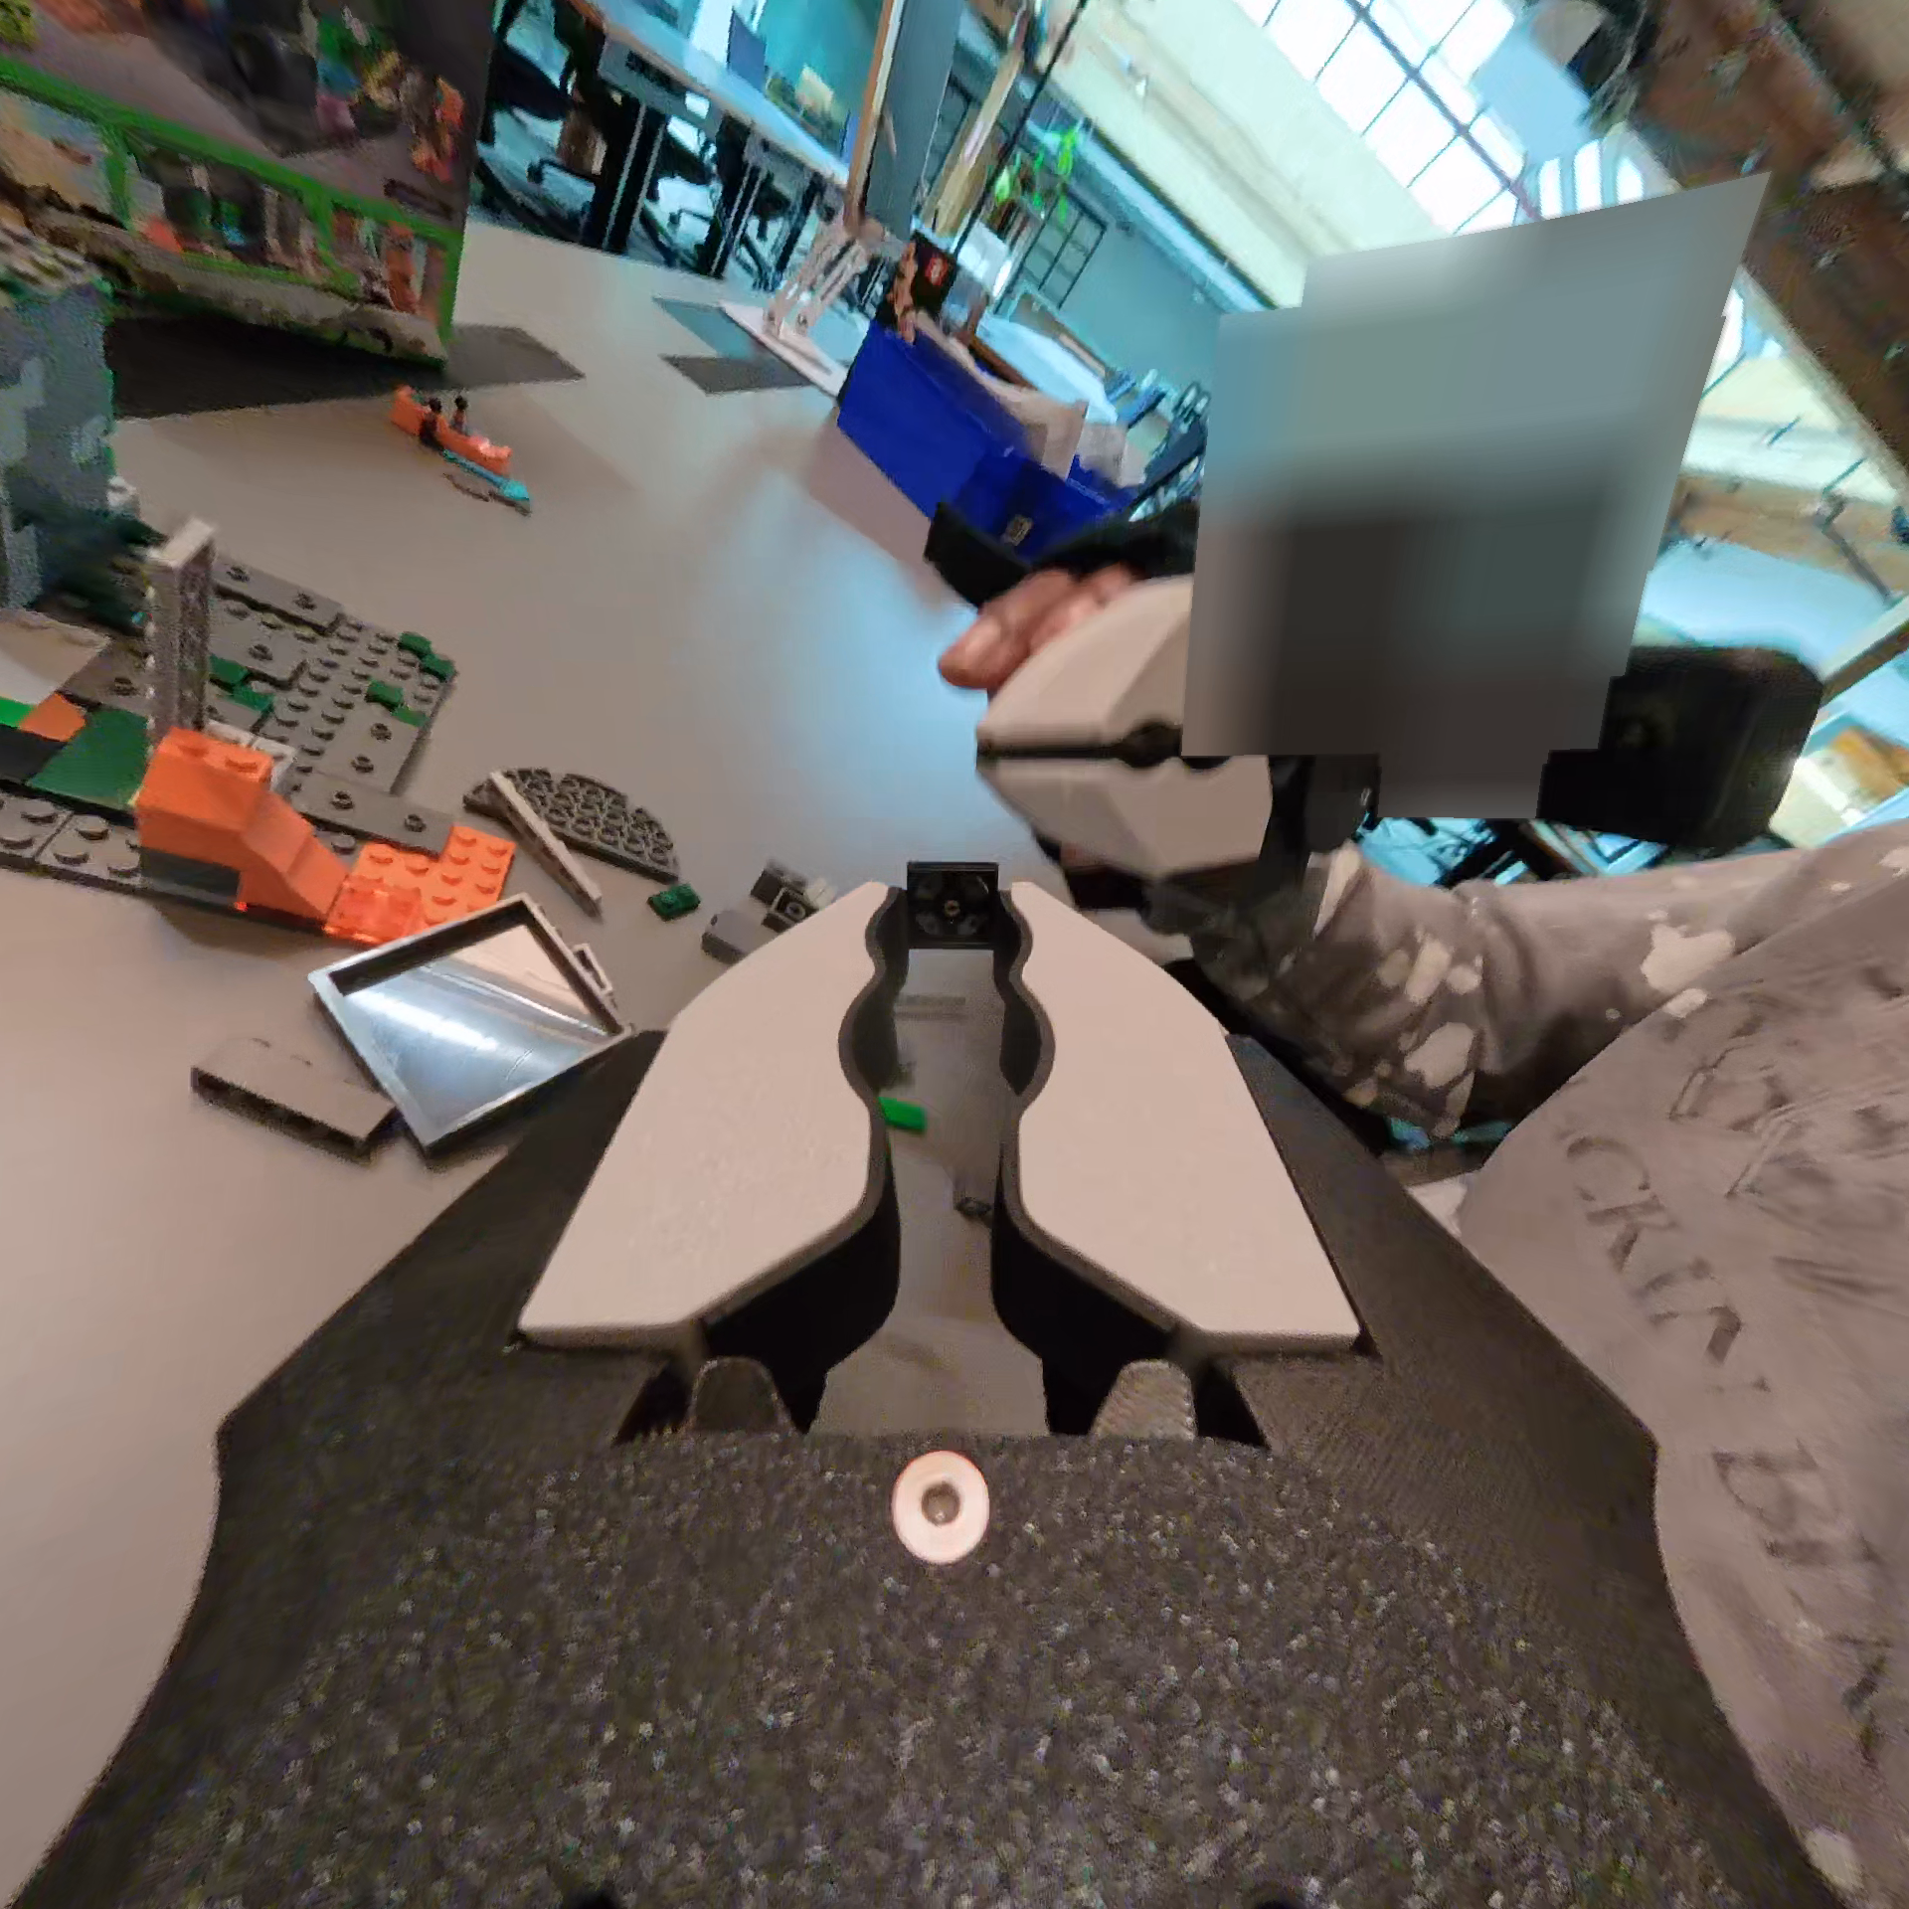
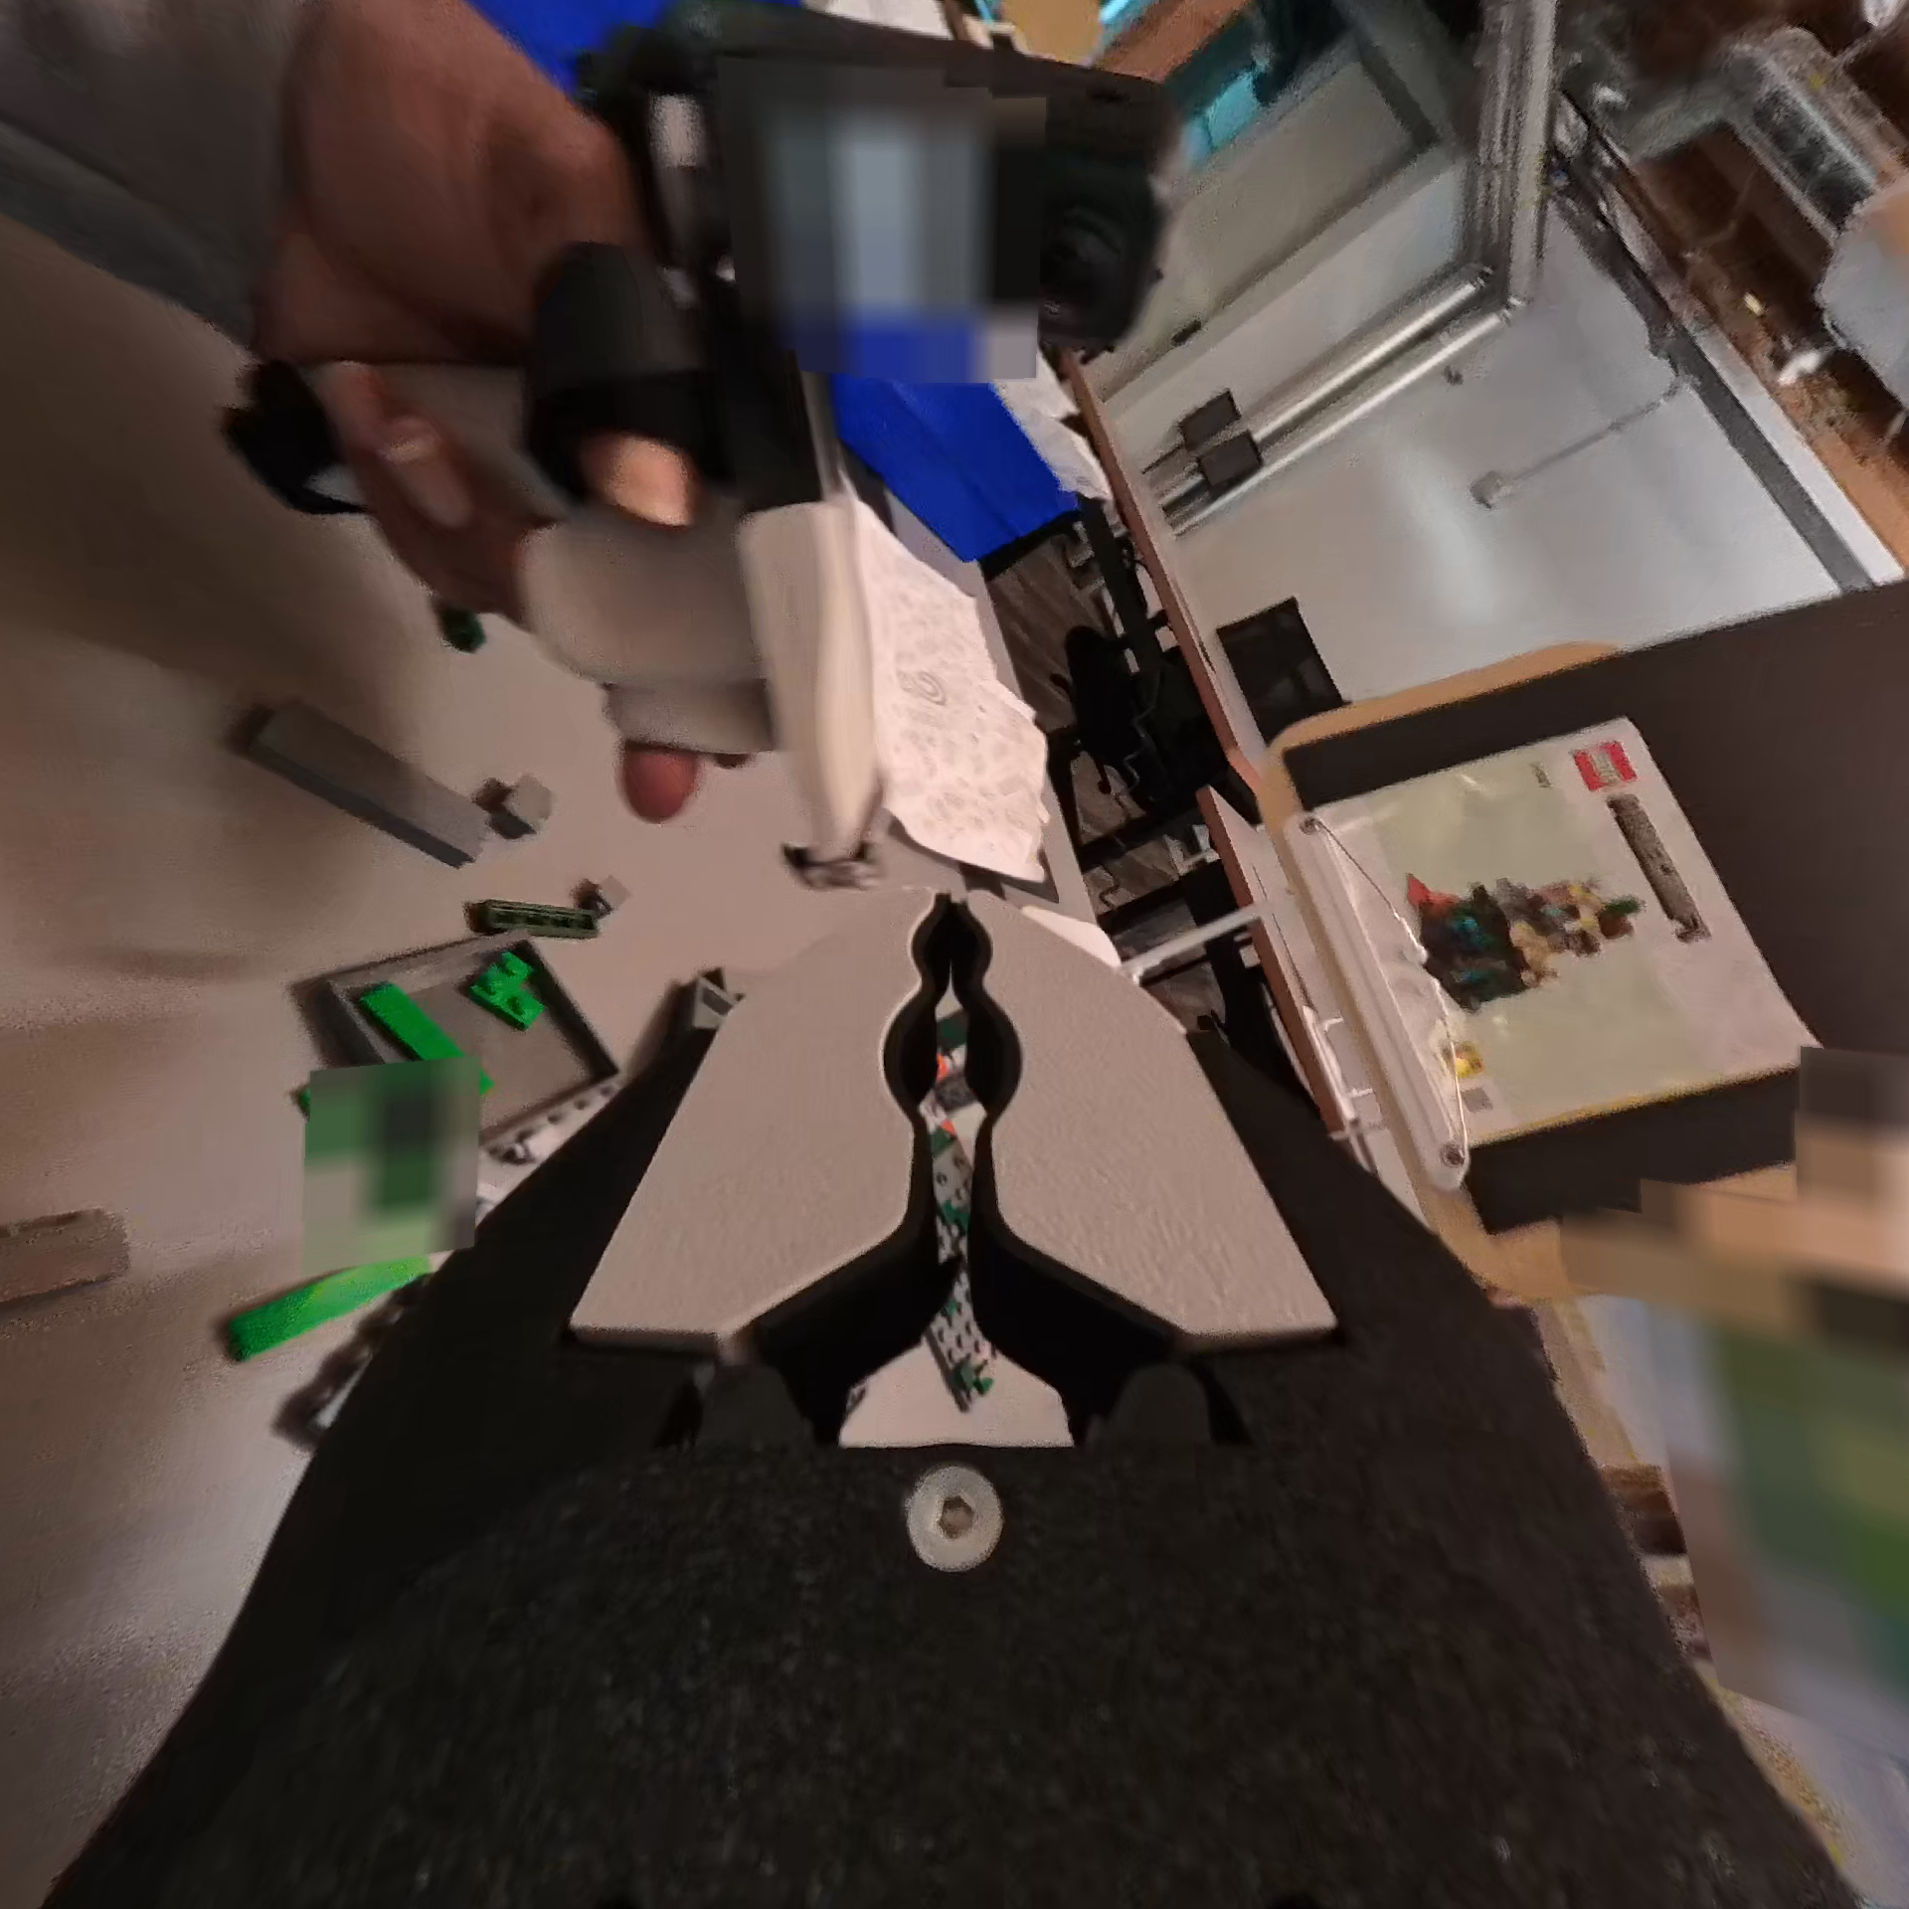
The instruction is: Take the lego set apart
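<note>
My left gripper [image 1: 950, 907] is shut on a small black square lego piece [image 1: 950, 901], held at its fingertips above the table. The partly dismantled lego set [image 1: 238, 816], with orange bricks on dark grey plates, lies at the left. My right gripper [image 2: 948, 909] is shut with its tips touching and nothing visible between them. It also shows in the left wrist view [image 1: 992, 749], held by a hand just right of and above the left gripper's tips. In the right wrist view the left gripper [image 2: 832, 863] hangs close ahead with the small piece at its tip.
Loose parts lie on the table: a grey window frame [image 1: 475, 1012], a black tile [image 1: 289, 1100], a black half-round plate [image 1: 589, 816], a small green piece [image 1: 901, 1113], a grey beam [image 2: 362, 780] and green plates [image 2: 320, 1312]. A lego box [image 1: 238, 176] and a blue bin [image 1: 950, 434] stand behind. The grippers are tip to tip, or close to it. The black half-round plate [image 1: 589, 816] is about equally far from each gripper, around 15 cm.
</note>
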The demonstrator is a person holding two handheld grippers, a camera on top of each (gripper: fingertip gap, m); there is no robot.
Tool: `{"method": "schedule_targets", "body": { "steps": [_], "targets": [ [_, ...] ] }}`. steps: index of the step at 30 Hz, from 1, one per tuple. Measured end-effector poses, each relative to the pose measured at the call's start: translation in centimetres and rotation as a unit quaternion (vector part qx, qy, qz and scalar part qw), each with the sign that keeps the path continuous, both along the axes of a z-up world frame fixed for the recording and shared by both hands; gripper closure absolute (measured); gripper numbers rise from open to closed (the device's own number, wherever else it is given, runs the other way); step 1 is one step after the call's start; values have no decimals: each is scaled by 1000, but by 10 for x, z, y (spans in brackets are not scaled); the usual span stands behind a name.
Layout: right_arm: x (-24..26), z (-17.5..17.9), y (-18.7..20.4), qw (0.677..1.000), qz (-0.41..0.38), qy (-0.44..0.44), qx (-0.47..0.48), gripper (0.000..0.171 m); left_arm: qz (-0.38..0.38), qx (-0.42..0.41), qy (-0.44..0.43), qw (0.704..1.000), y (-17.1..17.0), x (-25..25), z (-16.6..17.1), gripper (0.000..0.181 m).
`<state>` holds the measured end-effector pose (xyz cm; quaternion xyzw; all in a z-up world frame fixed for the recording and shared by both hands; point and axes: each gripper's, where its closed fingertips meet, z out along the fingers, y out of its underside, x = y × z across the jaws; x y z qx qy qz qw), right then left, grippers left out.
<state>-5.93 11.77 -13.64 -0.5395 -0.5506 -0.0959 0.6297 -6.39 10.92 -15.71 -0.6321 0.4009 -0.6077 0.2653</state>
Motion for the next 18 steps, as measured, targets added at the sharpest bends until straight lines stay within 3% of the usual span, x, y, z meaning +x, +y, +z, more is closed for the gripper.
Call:
{"method": "schedule_targets", "body": {
  "steps": [7, 10, 18],
  "targets": [
    [10, -9, -1, 999, 4, 17, -46, 171, 4, -9, -26, 1000, 2, -3, 7, 165],
    [-6, -14, -7, 997, 24, 15, -67, 149, 2, -27, -42, 999, 1, -3, 11, 165],
    [-13, -8, -11, 999, 30, 5, -34, 157, -19, -44, -49, 998, -5, -1, 13, 165]
  ]
}}
